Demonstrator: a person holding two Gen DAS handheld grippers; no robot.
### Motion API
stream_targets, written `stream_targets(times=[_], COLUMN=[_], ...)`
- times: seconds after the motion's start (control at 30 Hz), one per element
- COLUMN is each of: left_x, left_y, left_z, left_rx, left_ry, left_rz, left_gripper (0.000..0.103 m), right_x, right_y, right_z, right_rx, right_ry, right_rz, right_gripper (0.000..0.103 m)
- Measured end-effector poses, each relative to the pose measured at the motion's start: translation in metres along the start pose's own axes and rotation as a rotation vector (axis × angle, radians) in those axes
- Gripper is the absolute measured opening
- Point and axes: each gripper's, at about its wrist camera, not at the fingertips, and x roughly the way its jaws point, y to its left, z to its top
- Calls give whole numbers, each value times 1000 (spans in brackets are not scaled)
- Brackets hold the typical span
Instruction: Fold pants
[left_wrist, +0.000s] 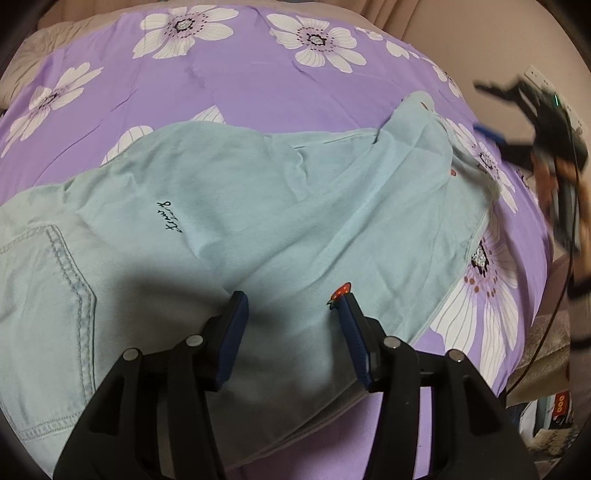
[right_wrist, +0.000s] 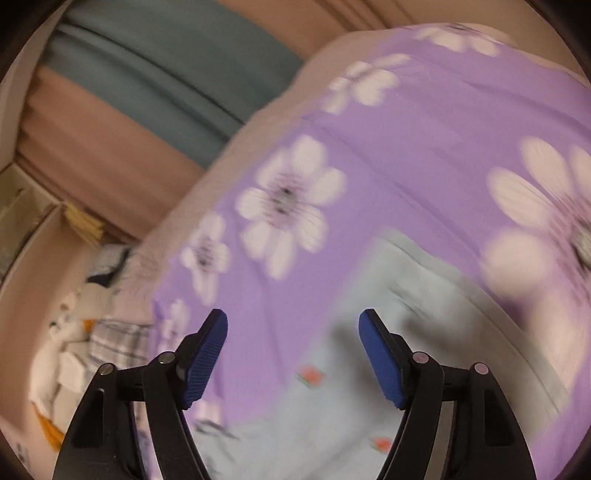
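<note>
Both tongs wide, holding nothing: left gripper (left_wrist: 291, 299) hovers over pants (left_wrist: 258, 206), right gripper (right_wrist: 293, 321) toward 2 o'clock, ready to grab.

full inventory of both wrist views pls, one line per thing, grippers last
pants: 1, pale mint-blue with small red motifs and dark script, spread on the bed, back pocket at lower left in the left wrist view
bedsheet: 1, purple with white flowers, under the pants
curtain: beige and teal bands, behind the bed in the right wrist view
clutter beside bed: several blurred white, plaid and orange items, too blurred to identify
left gripper: black with blue pads, open, over the pants
right gripper: black with blue pads, open, over the sheet and pants edge; also seen blurred at far right of the left wrist view
</note>
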Motion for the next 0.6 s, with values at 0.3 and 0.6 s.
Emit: stream_targets(times=[0.3, 0.6], left_x=[3, 3], left_y=[-5, -9], left_z=[2, 1], left_rx=[5, 3], left_ry=[-2, -1], left_rz=[21, 30], left_gripper=[57, 61], right_x=[-4, 39], right_y=[-92, -85], right_z=[-62, -40], right_rx=[285, 266], right_ry=[38, 42], right_rz=[102, 69], right_gripper=[54, 5])
